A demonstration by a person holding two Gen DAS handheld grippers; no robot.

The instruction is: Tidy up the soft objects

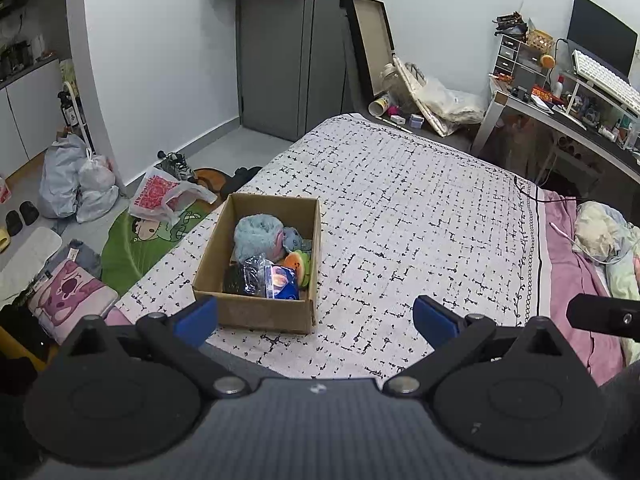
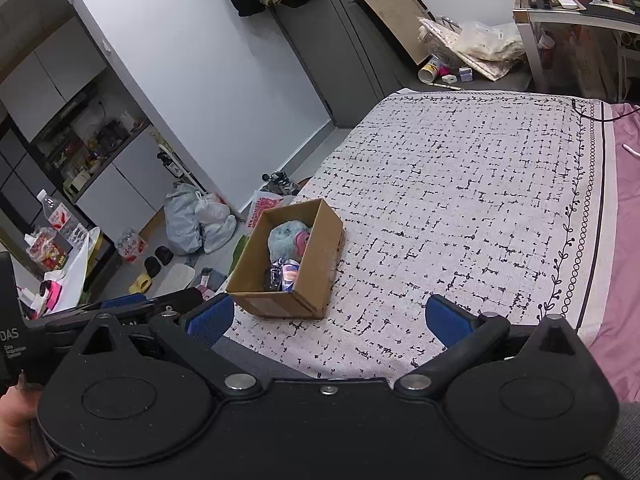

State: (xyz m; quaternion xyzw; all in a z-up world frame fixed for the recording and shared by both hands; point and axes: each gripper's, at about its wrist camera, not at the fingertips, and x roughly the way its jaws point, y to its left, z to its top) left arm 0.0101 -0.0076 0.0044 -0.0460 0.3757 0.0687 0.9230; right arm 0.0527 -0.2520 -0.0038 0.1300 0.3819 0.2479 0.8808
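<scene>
An open cardboard box [image 1: 256,312] stands on the patterned bedspread [image 1: 400,200] near the bed's left edge. Inside lie a fluffy light-blue soft item [image 1: 256,238], an orange and green plush [image 1: 298,264], a black item in clear wrap [image 1: 244,278] and a blue packet [image 1: 284,282]. My left gripper [image 1: 316,318] is open and empty, just in front of the box. My right gripper [image 2: 330,318] is open and empty, held back from the box [image 2: 316,268], which sits ahead and left. The left gripper's blue finger [image 2: 122,301] shows at the right wrist view's left edge.
Bags [image 1: 76,188], a green cartoon mat [image 1: 136,240] and slippers [image 1: 22,216] lie on the floor left of the bed. A cluttered desk [image 1: 580,96] stands at the far right. Pink sheet and bedding [image 1: 600,240] lie on the bed's right side. A grey door [image 1: 280,60] is ahead.
</scene>
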